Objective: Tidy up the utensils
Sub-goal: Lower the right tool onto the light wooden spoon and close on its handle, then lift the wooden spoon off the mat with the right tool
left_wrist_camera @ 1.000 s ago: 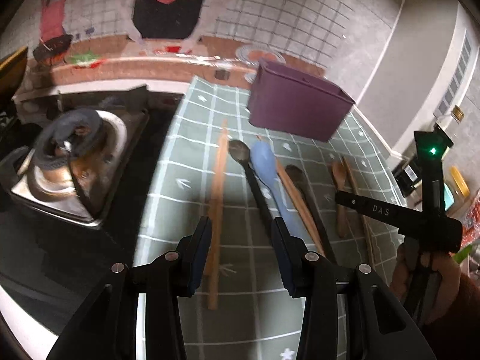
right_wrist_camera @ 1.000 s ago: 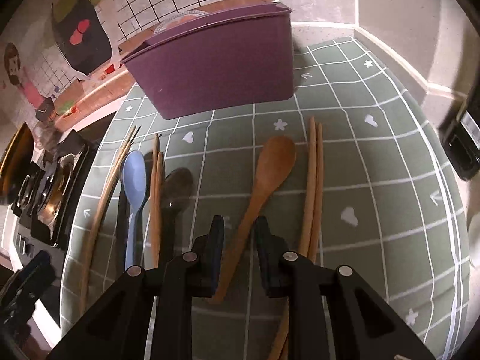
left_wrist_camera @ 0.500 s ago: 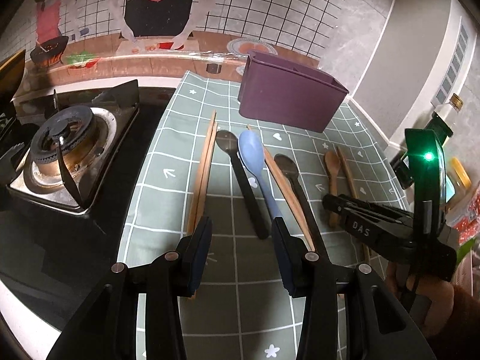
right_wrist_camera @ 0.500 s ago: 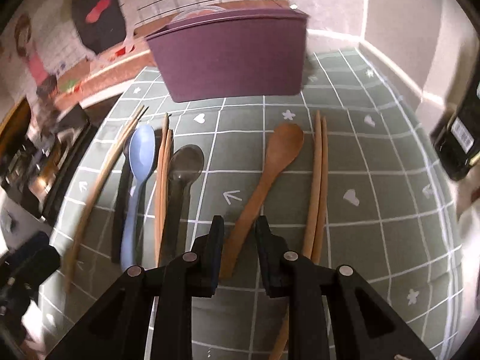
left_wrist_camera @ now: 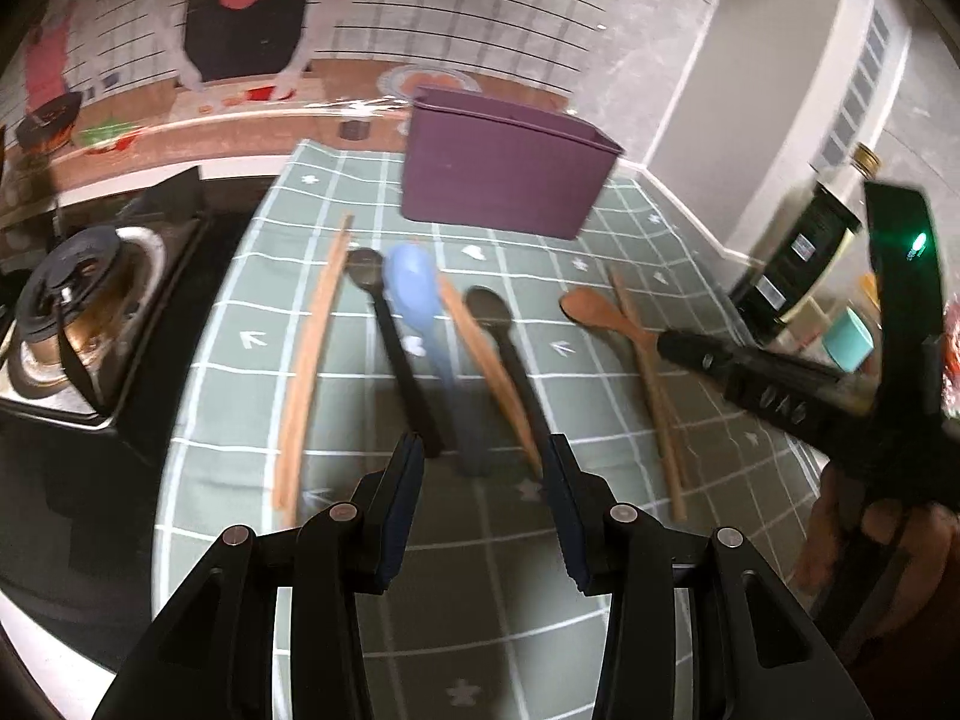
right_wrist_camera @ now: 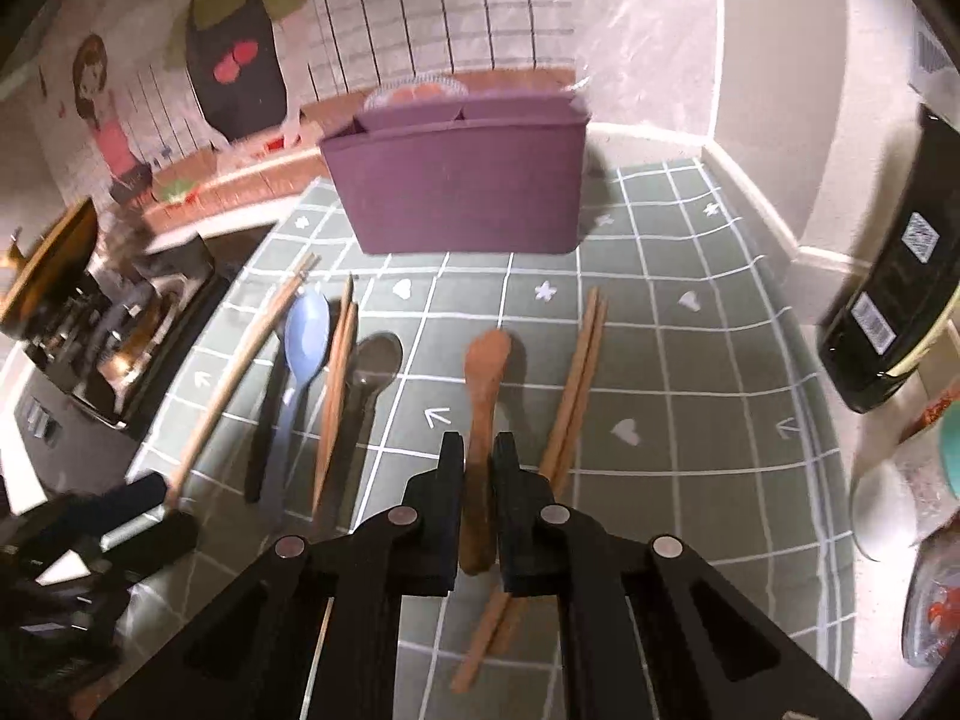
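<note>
- Closing on the handle of the wooden spoon [right_wrist_camera: 487,360], the right gripper [right_wrist_camera: 478,462] has its jaws drawn nearly together with the handle pinched between the pads; the bowl points toward twelve o'clock, at the purple utensil caddy [right_wrist_camera: 462,192].
- The spoon's bowl casts a shadow on the green grid-pattern mat [right_wrist_camera: 690,372] at its three o'clock, so I judge it lifted a little, not resting flat.
- The spoon looks light, stiff and dry, with a matt grain that should not slip; held low on the handle, the bowl end may droop or swing, so a firm pinch suits it.
- A pair of wooden chopsticks [right_wrist_camera: 579,372] lies just beside the spoon at its three o'clock; thin and round, they would likely roll and part unless both are taken together near the middle.
- At the spoon's nine o'clock lie a black spoon [right_wrist_camera: 375,360], another chopstick pair [right_wrist_camera: 337,372] and a pale blue plastic spoon [right_wrist_camera: 306,336], smoother and probably more slippery.
- The left gripper [left_wrist_camera: 487,468] hovers with jaws about half apart and nothing between them, above the handle ends of the blue and black spoons.
- The caddy stands at the mat's twelve o'clock edge, its divided top showing no utensils.
</note>
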A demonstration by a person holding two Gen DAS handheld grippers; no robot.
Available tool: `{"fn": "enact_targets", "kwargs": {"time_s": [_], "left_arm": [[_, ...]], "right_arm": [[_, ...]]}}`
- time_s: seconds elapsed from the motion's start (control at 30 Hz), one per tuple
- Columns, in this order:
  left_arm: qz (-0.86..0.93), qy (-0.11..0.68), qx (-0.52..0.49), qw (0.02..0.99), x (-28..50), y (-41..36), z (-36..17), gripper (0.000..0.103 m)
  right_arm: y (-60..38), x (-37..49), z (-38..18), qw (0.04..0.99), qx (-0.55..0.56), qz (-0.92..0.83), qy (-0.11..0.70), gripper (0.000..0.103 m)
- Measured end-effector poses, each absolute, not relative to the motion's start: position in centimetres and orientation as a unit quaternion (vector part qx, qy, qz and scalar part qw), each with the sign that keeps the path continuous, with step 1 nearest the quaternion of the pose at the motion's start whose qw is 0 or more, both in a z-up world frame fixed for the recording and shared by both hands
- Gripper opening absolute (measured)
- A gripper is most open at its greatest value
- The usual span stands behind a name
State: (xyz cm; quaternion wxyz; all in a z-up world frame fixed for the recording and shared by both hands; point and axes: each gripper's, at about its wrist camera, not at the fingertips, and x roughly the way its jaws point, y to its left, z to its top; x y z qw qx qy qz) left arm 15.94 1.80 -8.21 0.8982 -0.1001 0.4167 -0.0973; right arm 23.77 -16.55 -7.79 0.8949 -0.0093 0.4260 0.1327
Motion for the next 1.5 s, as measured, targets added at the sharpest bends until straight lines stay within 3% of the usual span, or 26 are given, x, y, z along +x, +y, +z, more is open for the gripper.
{"fn": "enact_targets", "kwargs": {"time_s": [0.5, 1.03, 1.33, 1.5], "left_arm": [[-0.09, 0.437, -0.064, 0.892, 16.4, -3.8, -10.5, 0.042], [-0.057, 0.444, -0.064, 0.892, 17.7, -3.5, -11.1, 0.012], [-0.048, 0.397, -0.066, 0.914, 17.4, -0.9, -7.4, 0.01], [-0.052, 0.414, -0.09, 0.904, 16.9, -0.1, -8.1, 0.016]], "right_arm": [[-20.1, 22.5, -3.0, 0.909, 0.028, 0.166, 0.381, 0.006], [-21.9, 22.5, -3.2, 0.905, 0.049, 0.178, 0.383, 0.006], [-21.3, 22.8, -2.7, 0.906, 0.043, 0.18, 0.38, 0.006], [-21.6, 22.7, -2.6, 0.907, 0.044, 0.176, 0.38, 0.006]]}}
